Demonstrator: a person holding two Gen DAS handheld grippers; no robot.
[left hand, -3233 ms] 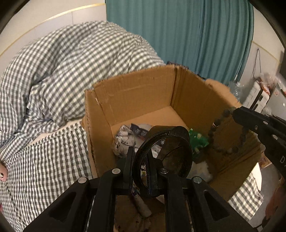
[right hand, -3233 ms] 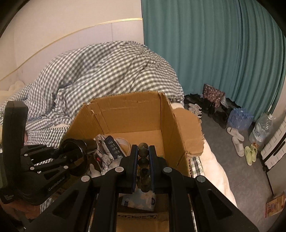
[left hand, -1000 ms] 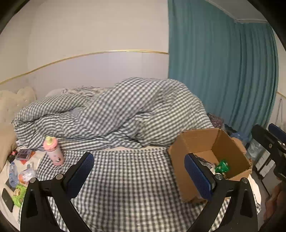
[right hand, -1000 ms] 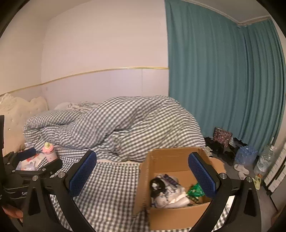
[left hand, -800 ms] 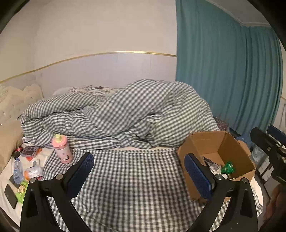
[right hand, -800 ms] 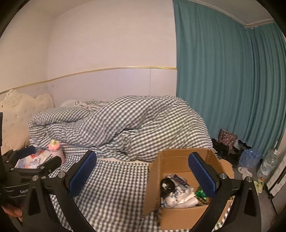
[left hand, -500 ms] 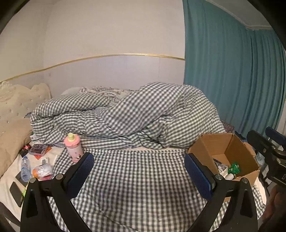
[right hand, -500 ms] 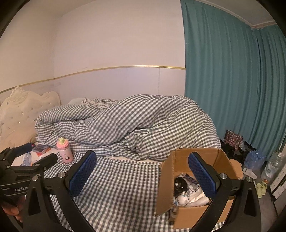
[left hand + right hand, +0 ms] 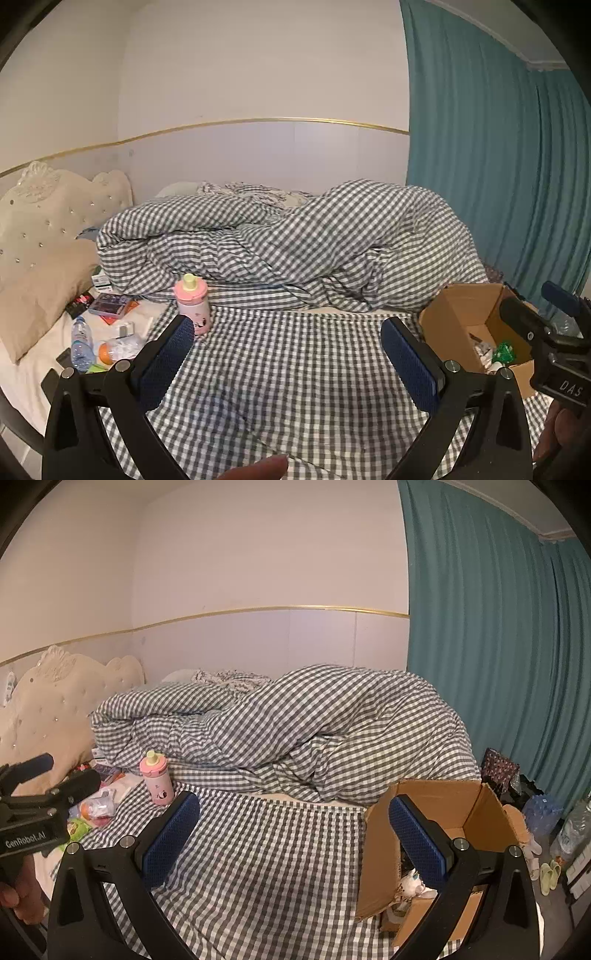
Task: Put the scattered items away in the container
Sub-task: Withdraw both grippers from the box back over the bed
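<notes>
The open cardboard box [image 9: 461, 314] stands on the bed at the right, with a green packet [image 9: 504, 350] and other items inside; it also shows in the right wrist view [image 9: 436, 801]. A pink bottle [image 9: 192, 304] stands upright on the checked sheet at the left, also in the right wrist view [image 9: 157, 781]. Beyond it lie a clear water bottle [image 9: 79, 345], an orange-capped item [image 9: 107, 350] and small packets [image 9: 112, 304]. My left gripper [image 9: 288, 363] is open and empty above the sheet. My right gripper [image 9: 295, 832] is open and empty, beside the box.
A bunched checked duvet [image 9: 295, 243] fills the back of the bed. A cream tufted headboard [image 9: 40, 206] and a pillow [image 9: 40, 288] are at the left. Teal curtains [image 9: 498, 646] hang at the right, with shoes and water bottles [image 9: 543, 816] on the floor.
Both grippers let go of a black round thing and a string of dark beads over the box, opened, and pulled back and leftward. The pink bottle and scattered items have come into view.
</notes>
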